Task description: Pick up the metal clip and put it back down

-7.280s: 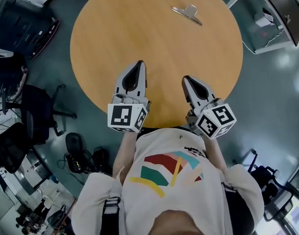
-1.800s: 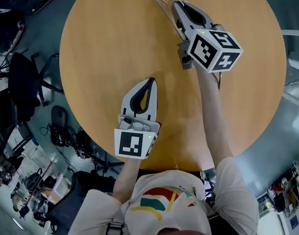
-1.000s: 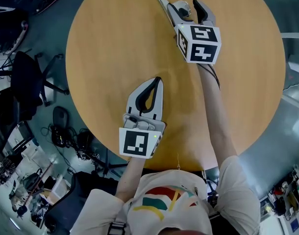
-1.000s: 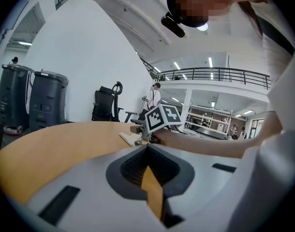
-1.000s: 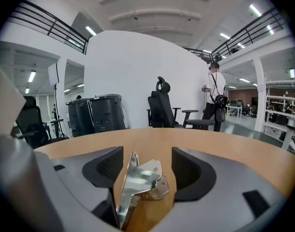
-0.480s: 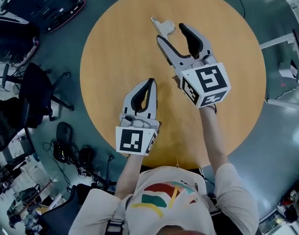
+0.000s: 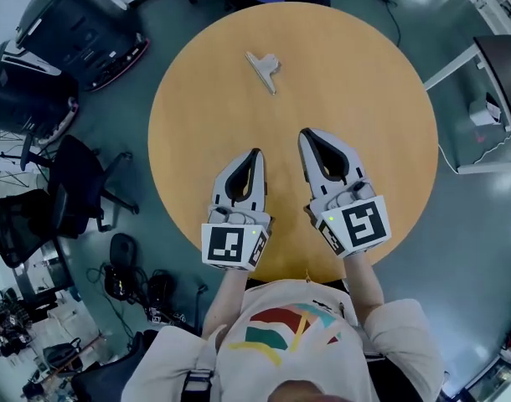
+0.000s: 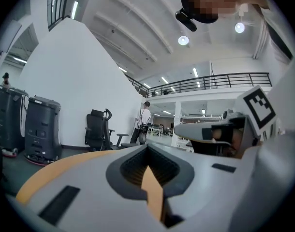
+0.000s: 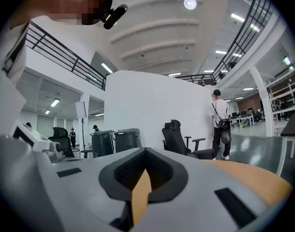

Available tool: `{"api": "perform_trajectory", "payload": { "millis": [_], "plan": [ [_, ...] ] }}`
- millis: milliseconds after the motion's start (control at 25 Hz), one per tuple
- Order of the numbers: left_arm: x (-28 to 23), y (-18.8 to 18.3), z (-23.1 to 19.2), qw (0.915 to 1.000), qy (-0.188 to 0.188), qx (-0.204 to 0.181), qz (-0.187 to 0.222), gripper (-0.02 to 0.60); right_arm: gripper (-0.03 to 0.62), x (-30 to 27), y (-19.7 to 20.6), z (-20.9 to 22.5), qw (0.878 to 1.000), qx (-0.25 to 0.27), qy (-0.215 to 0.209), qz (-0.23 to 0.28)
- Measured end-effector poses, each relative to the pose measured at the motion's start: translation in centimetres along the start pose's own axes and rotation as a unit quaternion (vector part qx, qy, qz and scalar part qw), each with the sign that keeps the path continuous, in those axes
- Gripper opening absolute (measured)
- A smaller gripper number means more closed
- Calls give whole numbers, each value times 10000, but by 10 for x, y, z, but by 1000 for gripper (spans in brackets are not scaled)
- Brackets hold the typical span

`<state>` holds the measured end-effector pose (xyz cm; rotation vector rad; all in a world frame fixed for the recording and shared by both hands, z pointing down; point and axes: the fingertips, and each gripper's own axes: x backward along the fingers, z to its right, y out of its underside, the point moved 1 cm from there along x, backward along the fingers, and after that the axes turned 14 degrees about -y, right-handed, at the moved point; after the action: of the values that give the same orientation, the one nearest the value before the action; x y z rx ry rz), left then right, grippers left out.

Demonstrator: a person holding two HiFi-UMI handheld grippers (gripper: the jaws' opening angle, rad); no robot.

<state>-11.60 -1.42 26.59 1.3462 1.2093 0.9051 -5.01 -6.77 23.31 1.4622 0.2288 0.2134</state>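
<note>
The metal clip (image 7: 263, 68) lies by itself on the far part of the round wooden table (image 7: 381, 99), silver with a flat handle. My left gripper (image 7: 254, 152) rests near the table's front edge, jaws shut with nothing between them. Beside it to the right is my right gripper (image 7: 307, 134), also shut and empty, well short of the clip. In the left gripper view the shut tips (image 8: 147, 146) frame only the table top, and the right gripper's body shows at the right. The right gripper view shows its tips (image 9: 144, 150) closed; the clip is out of both gripper views.
Black office chairs (image 7: 80, 187) and dark equipment cases (image 7: 80, 32) stand on the floor to the left of the table. A white desk frame (image 7: 477, 99) is at the right. Cables and a bag (image 7: 134, 275) lie on the floor near my left side.
The right gripper has let go of the clip, drawn back to the front edge beside the left gripper, and shut. The clip stays on the far part of the table.
</note>
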Motion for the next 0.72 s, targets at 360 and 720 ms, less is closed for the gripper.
{"api": "perform_trajectory", "payload": {
  "millis": [360,720],
  "plan": [
    [21,2,34,9997,217,-74,75,41,14,48,32,-19,9992,-286,222,-178],
    [42,1,37,9997,185,-48,164,41,14,62,31,-36,9993,-285,158,-157]
  ]
}}
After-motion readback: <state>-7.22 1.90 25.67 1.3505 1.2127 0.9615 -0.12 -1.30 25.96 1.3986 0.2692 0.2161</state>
